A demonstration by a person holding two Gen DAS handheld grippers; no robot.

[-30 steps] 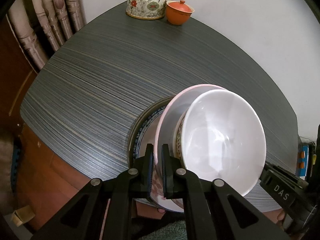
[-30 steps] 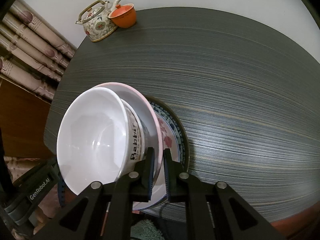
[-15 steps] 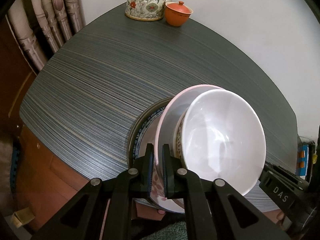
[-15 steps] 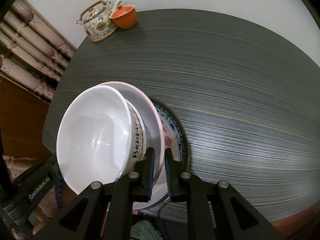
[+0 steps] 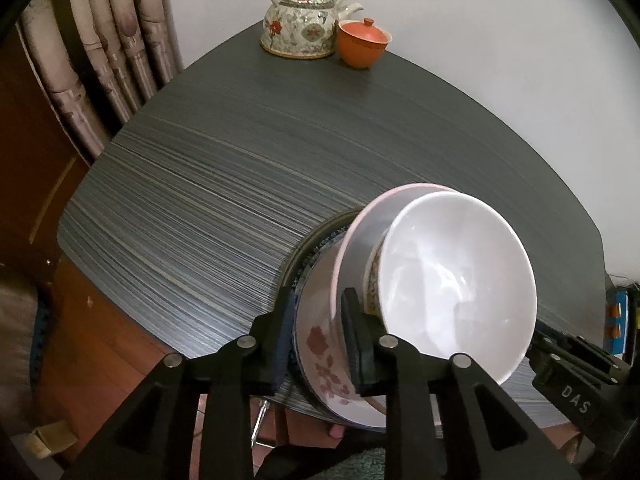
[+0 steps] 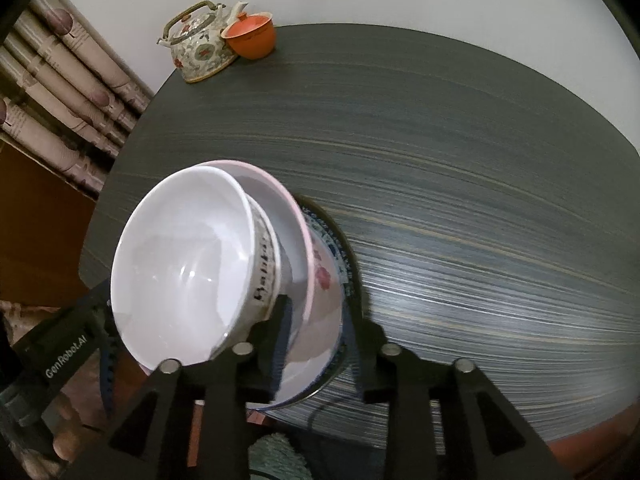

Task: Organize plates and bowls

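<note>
Left hand-held gripper [image 5: 318, 334] & right hand-held gripper [image 6: 320, 340]: jaws just been opening, now apart, pink-rimmed floral bowl's [image 5: 324, 356] rim between each pair, pads off it. White glossy bowl [image 6: 184, 264] nests inside, atop blue-patterned plate [image 6: 340, 256] at near edge of dark striped table [image 5: 240, 168]. Floral teapot [image 5: 300, 28] & orange lidded cup [image 5: 364, 42] far.

White bowl [image 5: 452, 292] nested in pink-rimmed floral bowl [image 5: 328, 344], stacked on blue-patterned plate [image 6: 340, 256] at table's [image 5: 240, 184] near edge.
</note>
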